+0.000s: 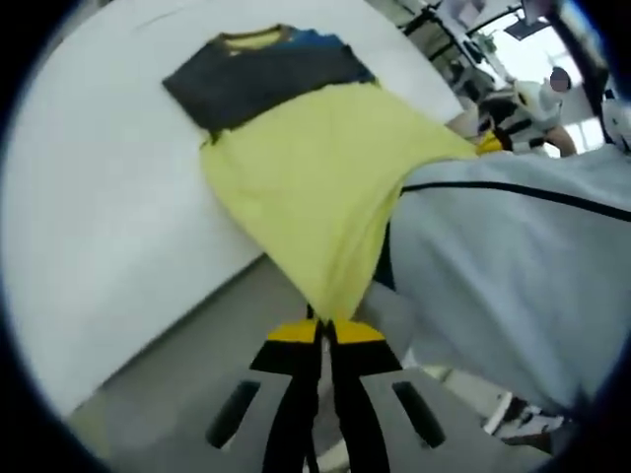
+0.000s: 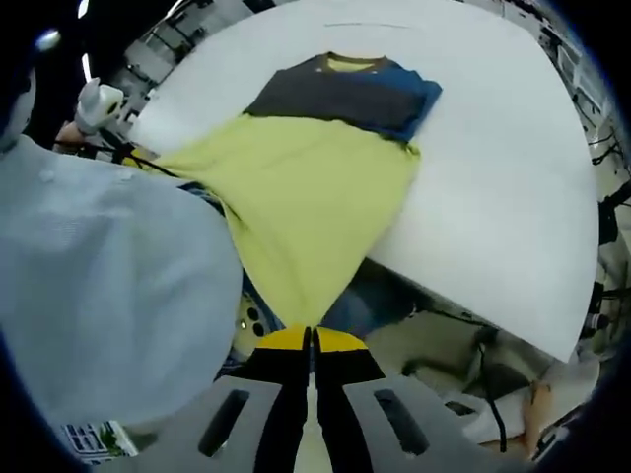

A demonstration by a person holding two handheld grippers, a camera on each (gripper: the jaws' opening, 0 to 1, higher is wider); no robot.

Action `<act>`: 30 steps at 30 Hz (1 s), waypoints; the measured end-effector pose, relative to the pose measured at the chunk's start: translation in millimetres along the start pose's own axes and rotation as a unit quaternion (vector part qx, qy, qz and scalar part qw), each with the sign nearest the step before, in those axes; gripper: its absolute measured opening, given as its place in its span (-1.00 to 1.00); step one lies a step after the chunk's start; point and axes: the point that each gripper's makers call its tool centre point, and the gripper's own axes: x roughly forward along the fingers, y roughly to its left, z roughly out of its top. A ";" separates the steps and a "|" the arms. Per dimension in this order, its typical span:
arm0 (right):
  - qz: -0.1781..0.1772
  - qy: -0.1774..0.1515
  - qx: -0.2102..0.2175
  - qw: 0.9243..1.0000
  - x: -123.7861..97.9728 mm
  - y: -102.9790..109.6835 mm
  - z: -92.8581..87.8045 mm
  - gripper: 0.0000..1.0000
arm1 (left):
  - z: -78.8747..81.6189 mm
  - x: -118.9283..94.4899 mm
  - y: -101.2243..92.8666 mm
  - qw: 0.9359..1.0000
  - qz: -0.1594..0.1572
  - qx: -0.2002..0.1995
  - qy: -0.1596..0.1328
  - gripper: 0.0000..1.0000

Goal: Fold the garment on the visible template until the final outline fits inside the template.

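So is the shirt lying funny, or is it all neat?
Not neat yet. The shirt is only partly on the white table: its dark top lies flat, but the yellow bottom is pulled off the edge, stretched to a point in the left gripper and right gripper.

A white tabletop [image 1: 108,227] runs broad and bare on both sides of what lies on it, its edge falling to a grey floor [image 1: 187,345]; a pale grey sleeve [image 1: 513,276] with a thin dark stripe crosses the left gripper view; in the right gripper view a light grey clothed body [image 2: 108,296] stands close; dark cables [image 2: 483,365] lie below the tabletop edge.
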 end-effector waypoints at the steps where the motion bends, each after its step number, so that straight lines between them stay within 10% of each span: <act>1: -0.002 -0.002 0.001 1.000 -0.1 -0.8 0.8 -0.97 | 0.4 -0.2 0.5 1.000 0.001 0.001 -0.002 -1.00; 30: -0.035 -0.042 -0.003 0.999 -6.0 -21.9 29.3 -0.97 | 27.8 -10.6 27.4 0.997 0.045 -0.009 -0.067 -1.00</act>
